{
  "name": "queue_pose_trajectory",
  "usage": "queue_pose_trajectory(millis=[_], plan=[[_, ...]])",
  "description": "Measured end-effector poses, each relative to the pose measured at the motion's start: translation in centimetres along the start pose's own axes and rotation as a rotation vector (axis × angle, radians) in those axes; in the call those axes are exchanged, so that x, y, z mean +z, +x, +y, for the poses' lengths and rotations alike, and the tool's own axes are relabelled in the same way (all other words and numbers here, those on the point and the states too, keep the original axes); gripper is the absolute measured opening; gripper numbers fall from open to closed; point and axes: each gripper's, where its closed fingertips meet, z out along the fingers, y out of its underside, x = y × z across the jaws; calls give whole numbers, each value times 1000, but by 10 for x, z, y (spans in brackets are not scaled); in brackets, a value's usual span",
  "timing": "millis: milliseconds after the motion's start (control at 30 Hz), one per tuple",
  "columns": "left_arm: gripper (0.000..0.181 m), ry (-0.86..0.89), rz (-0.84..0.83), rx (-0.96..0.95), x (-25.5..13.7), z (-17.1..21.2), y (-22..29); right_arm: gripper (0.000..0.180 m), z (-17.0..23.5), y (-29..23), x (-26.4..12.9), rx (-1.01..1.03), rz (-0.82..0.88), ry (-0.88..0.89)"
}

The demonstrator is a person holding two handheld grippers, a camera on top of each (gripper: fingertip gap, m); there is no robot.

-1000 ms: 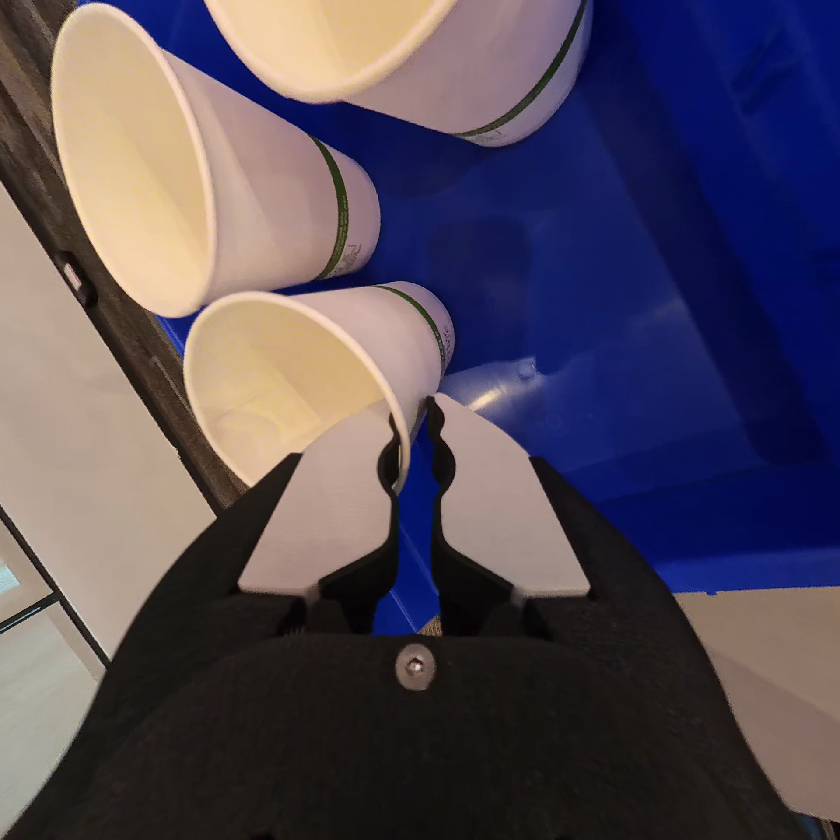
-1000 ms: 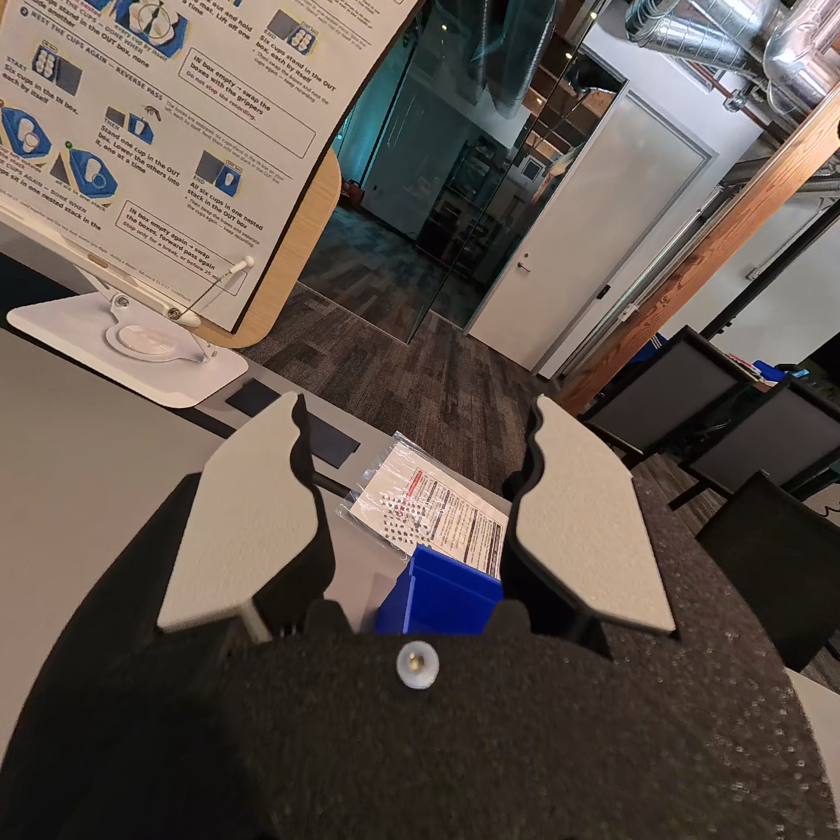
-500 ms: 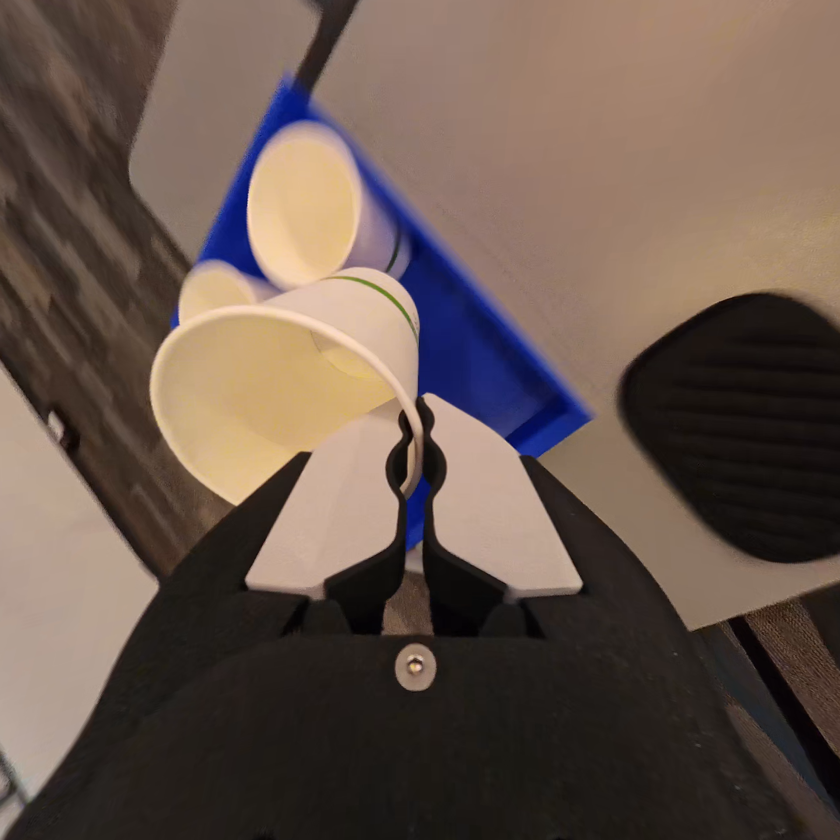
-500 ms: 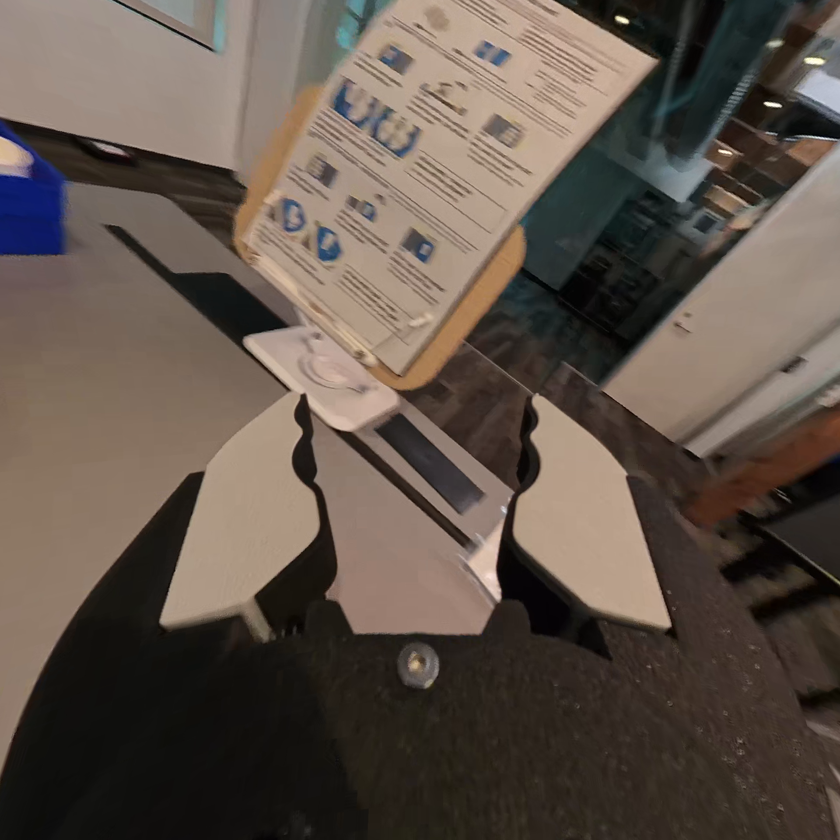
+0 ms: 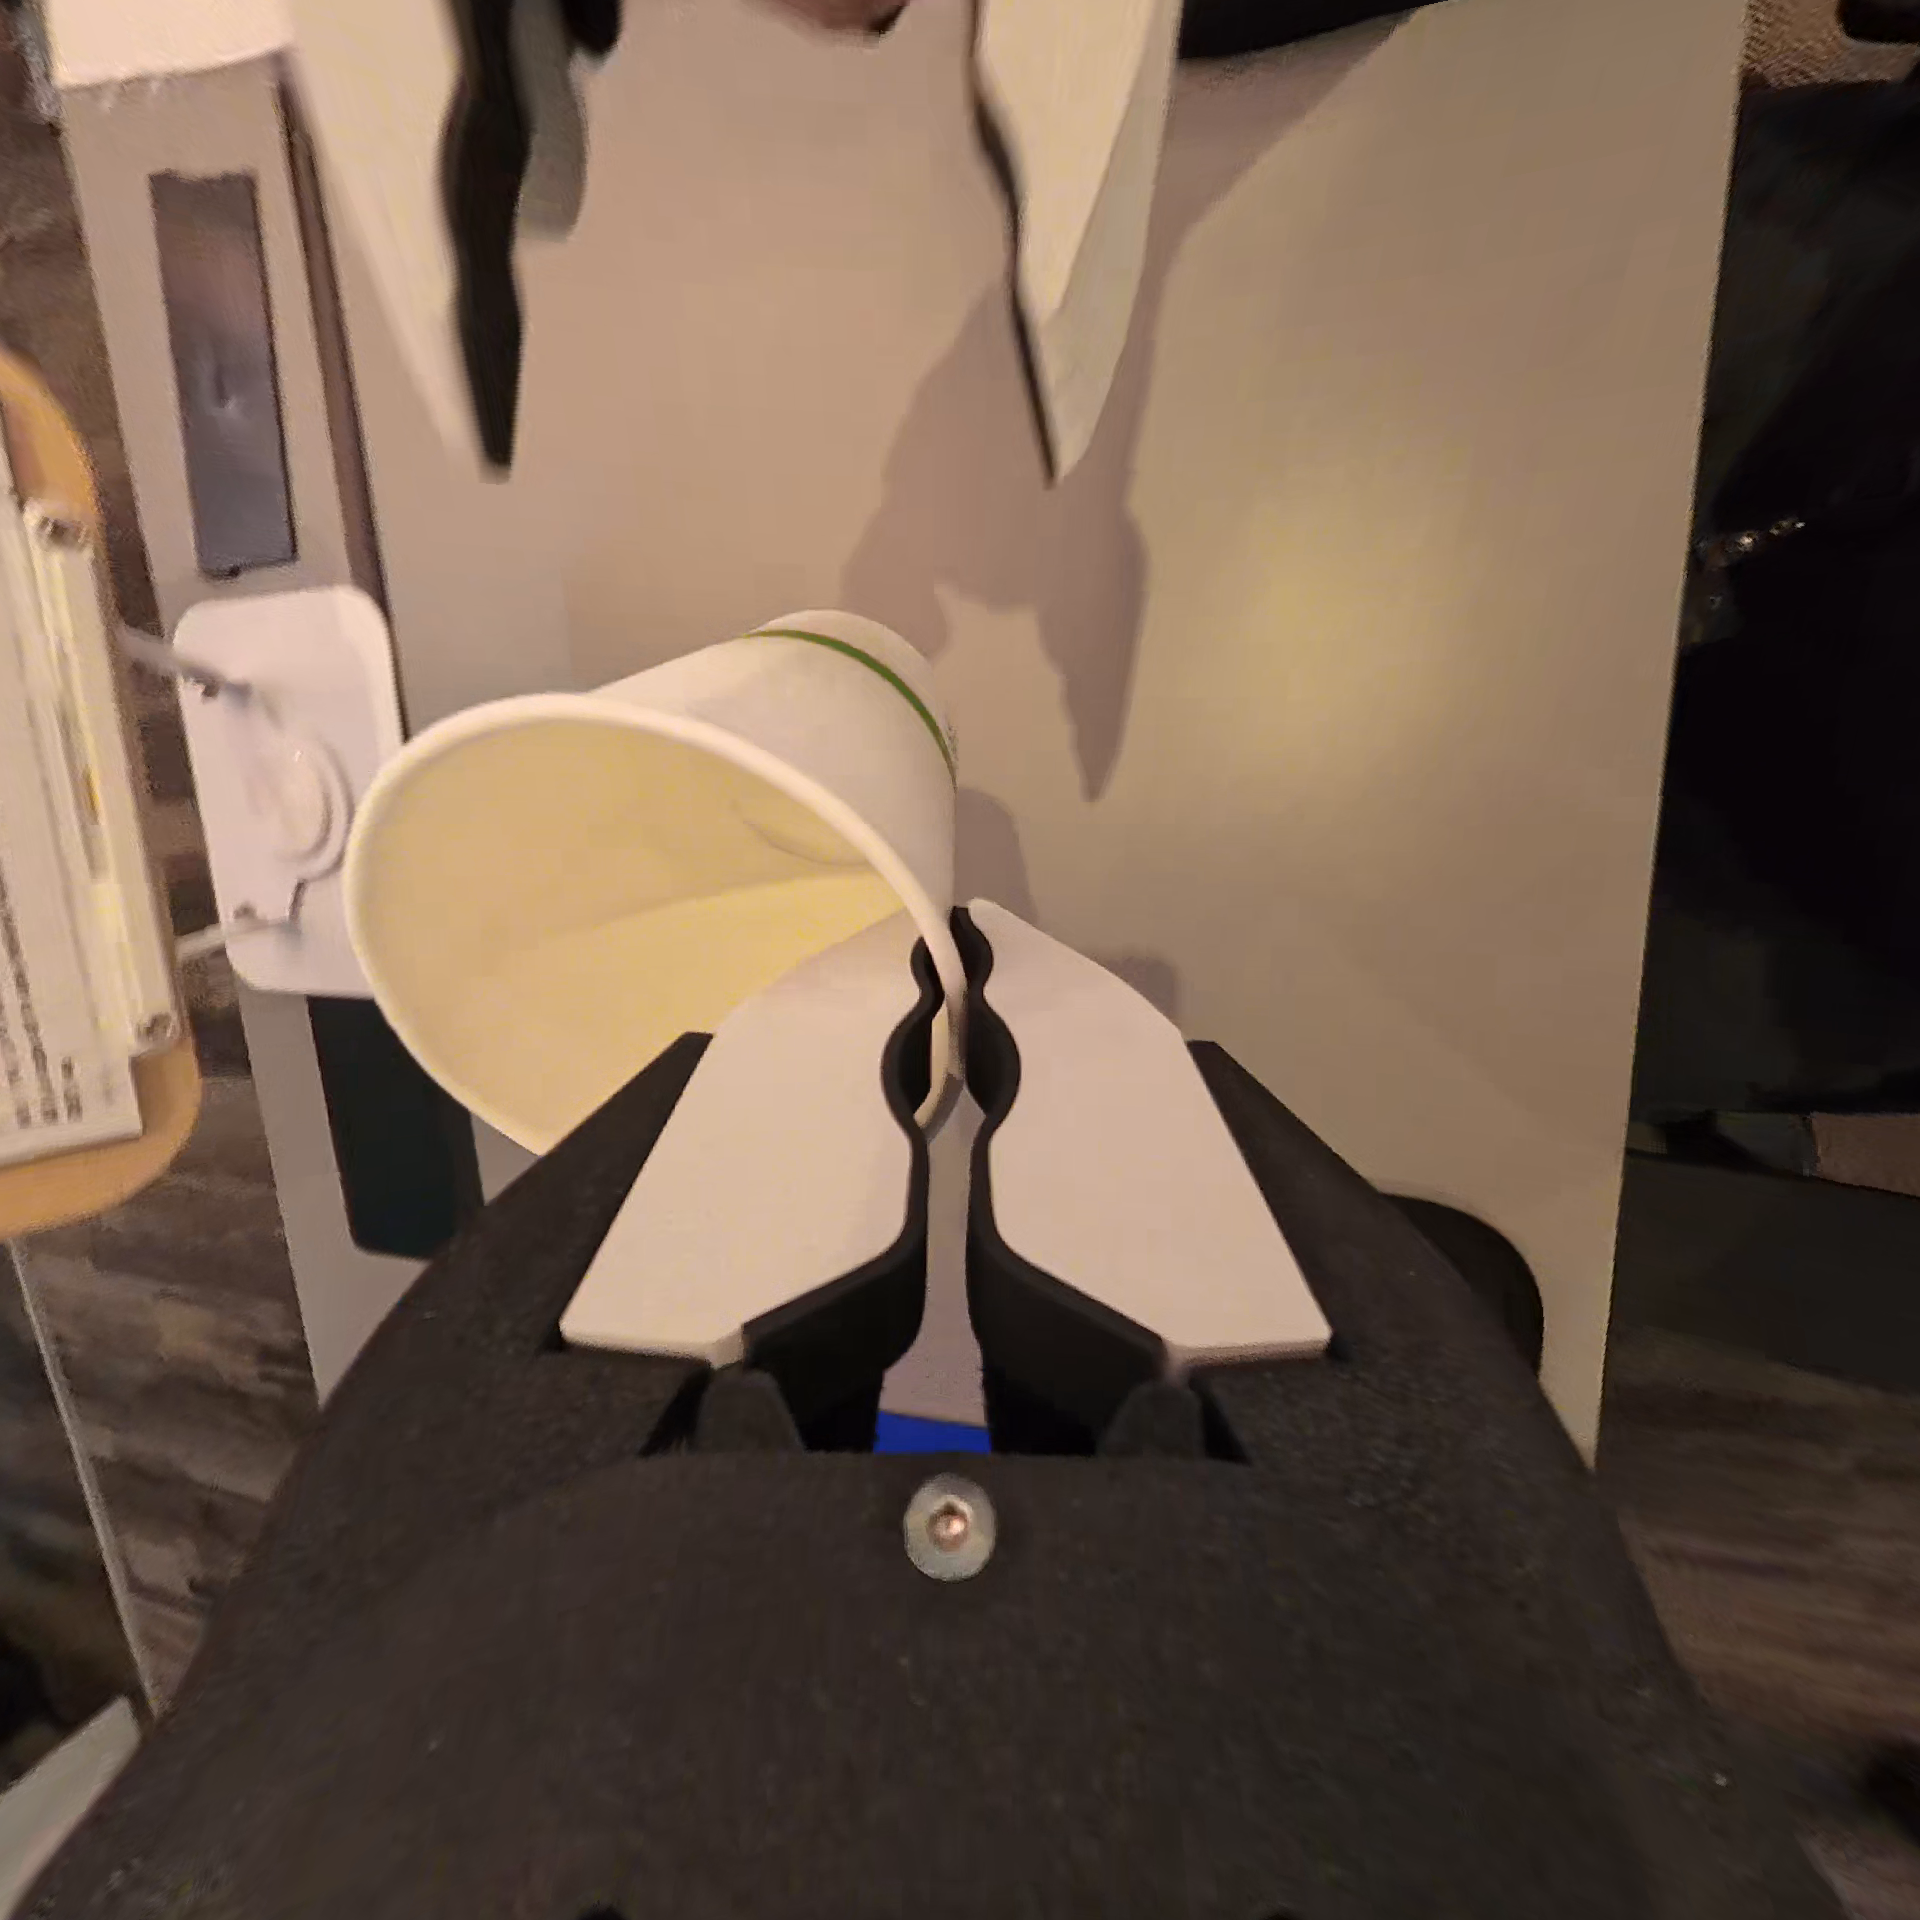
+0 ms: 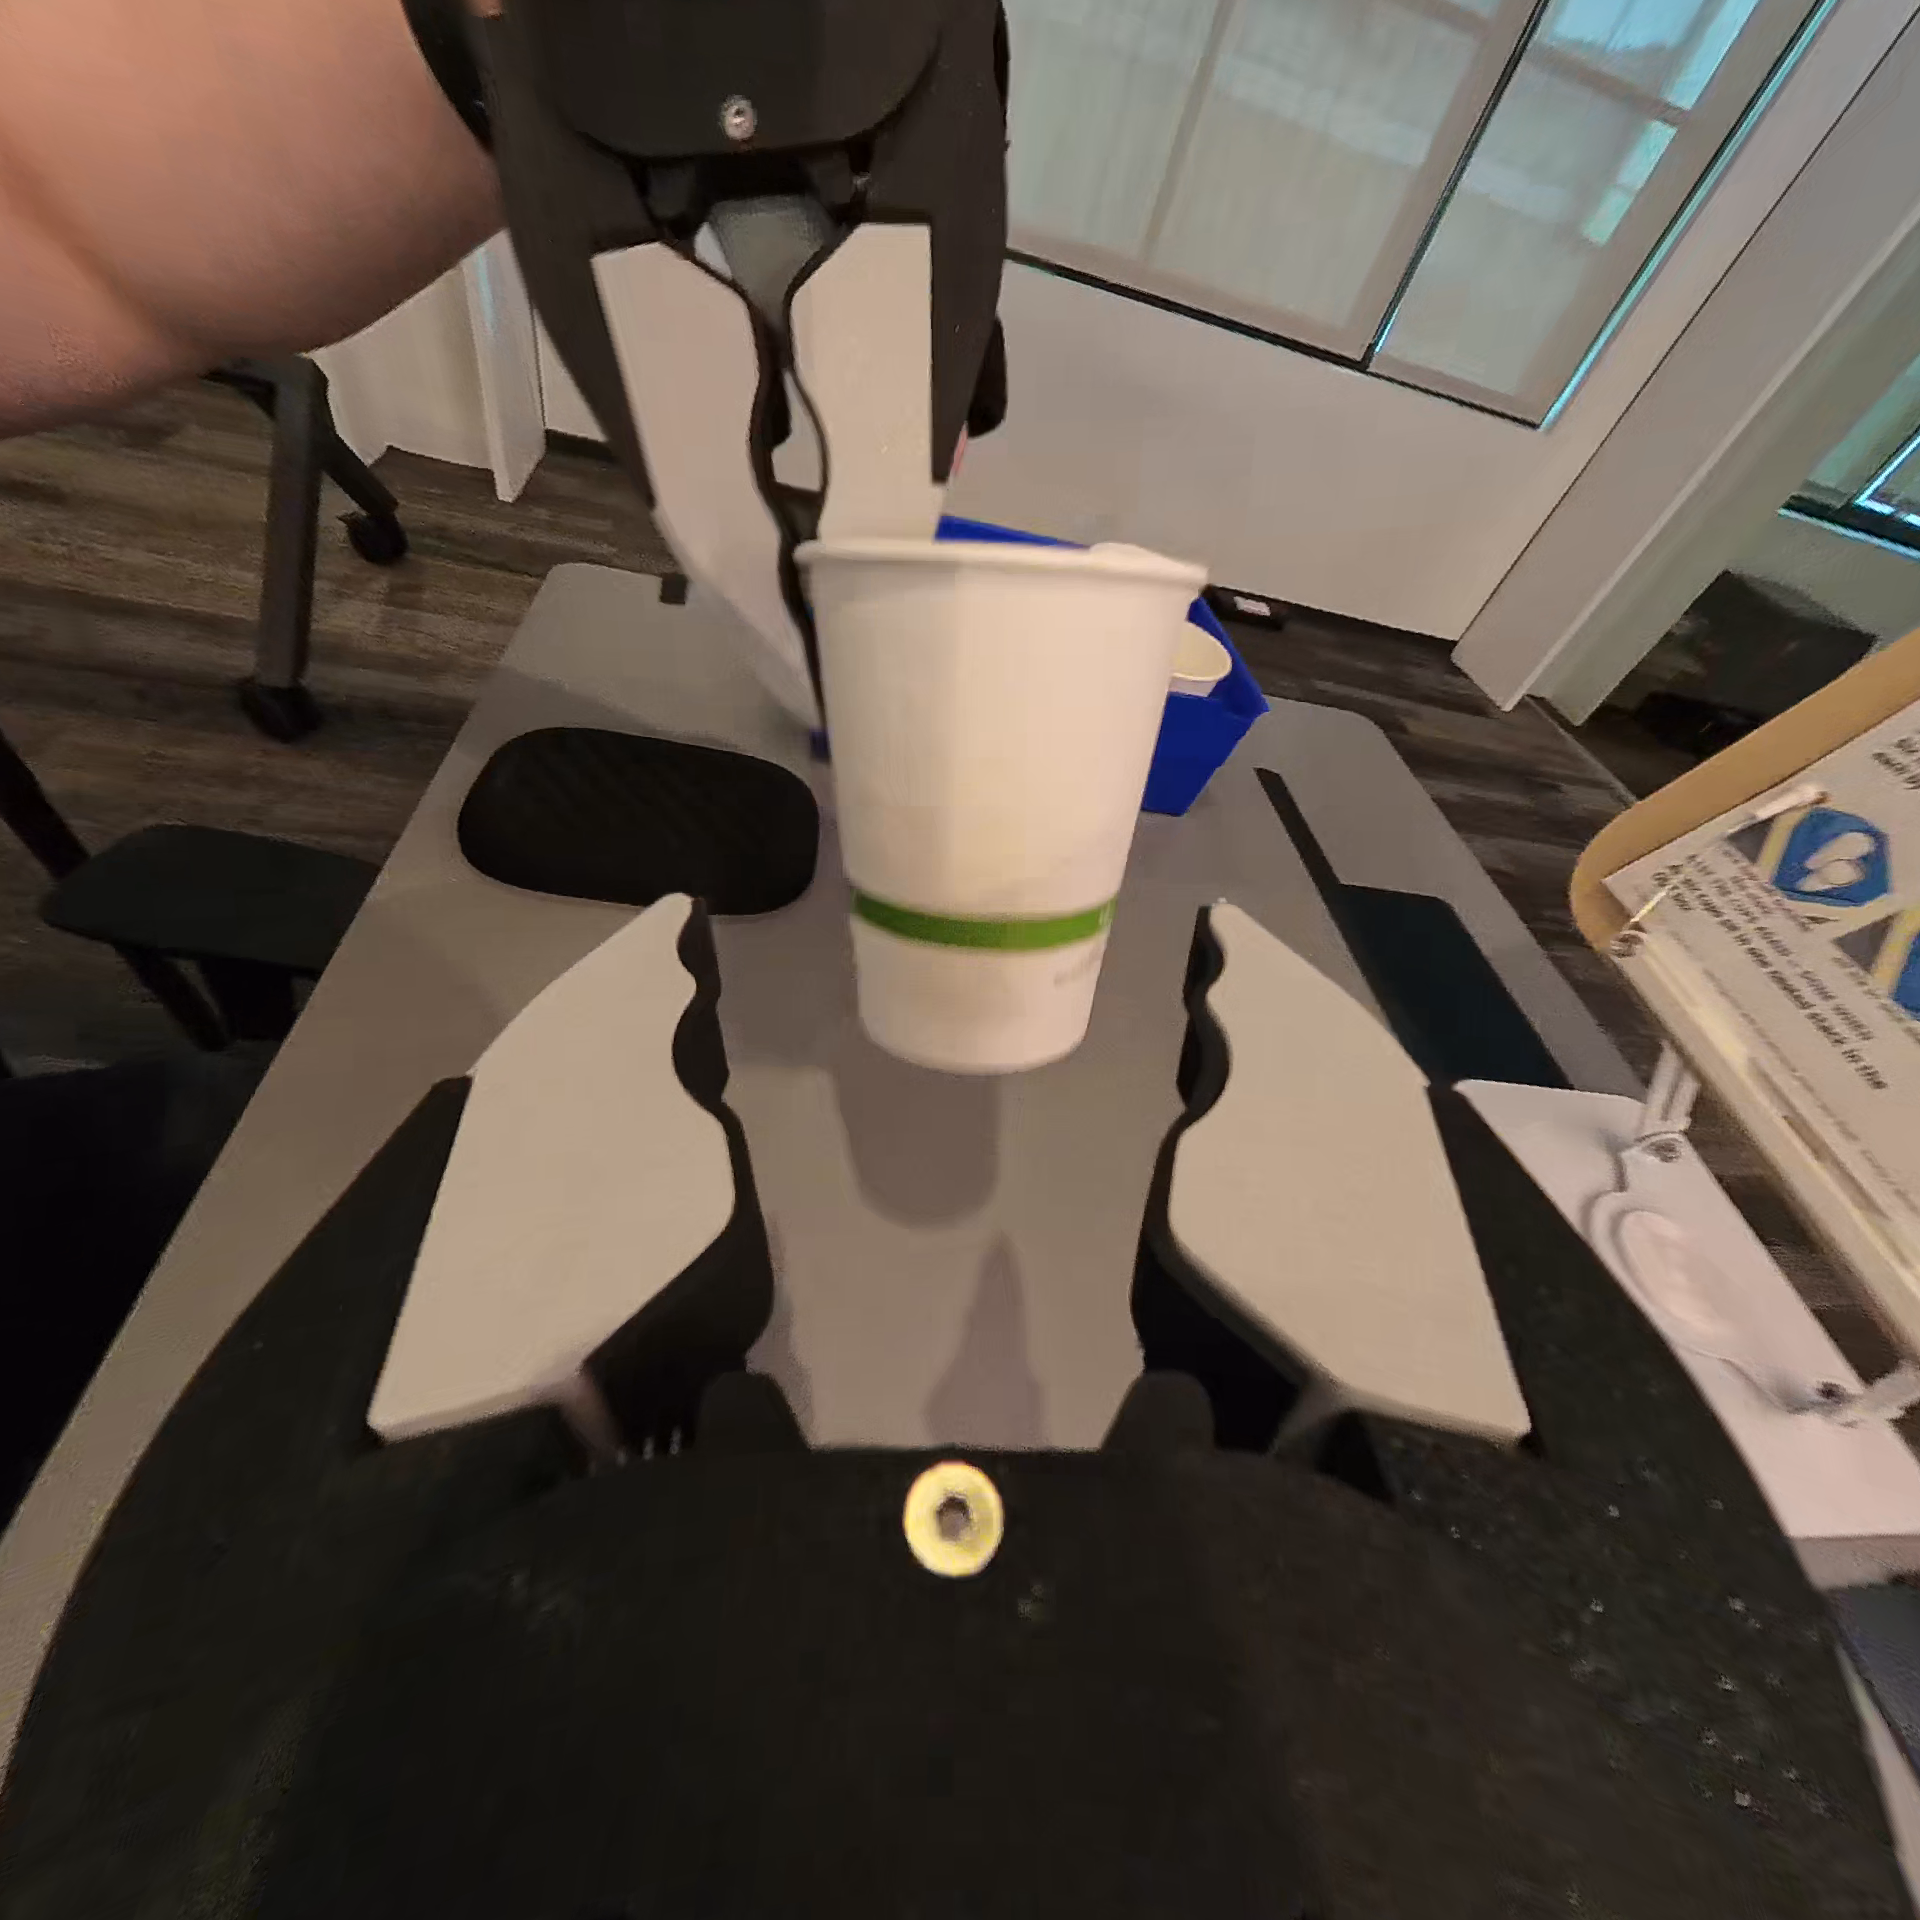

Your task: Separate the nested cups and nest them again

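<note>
White cup (image 6: 987, 790) with green band; blue bin (image 6: 1205, 727); grey table (image 6: 582, 665).

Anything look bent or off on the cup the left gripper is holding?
Yes. The paper cup is pinched by its rim in the left gripper, and the wall shows a crease inside, so the mouth looks slightly squashed there.

Grey table (image 6: 582, 1039), wood floor (image 6: 125, 582), windows (image 6: 1299, 156)
</note>
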Motion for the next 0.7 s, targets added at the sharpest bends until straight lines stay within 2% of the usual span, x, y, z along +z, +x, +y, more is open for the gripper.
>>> queue_pose_trajectory(millis=[67,300,700], plan=[[0,-15,13,56,10,-13,7,90,3,-2,6,38,-20,-3],[0,-27,66,164,22,-40,25,90,11,-20,16,89,-155,-6],[0,-55,91,236,26,-46,41,91,22,-40,21,149,-306,-42]])
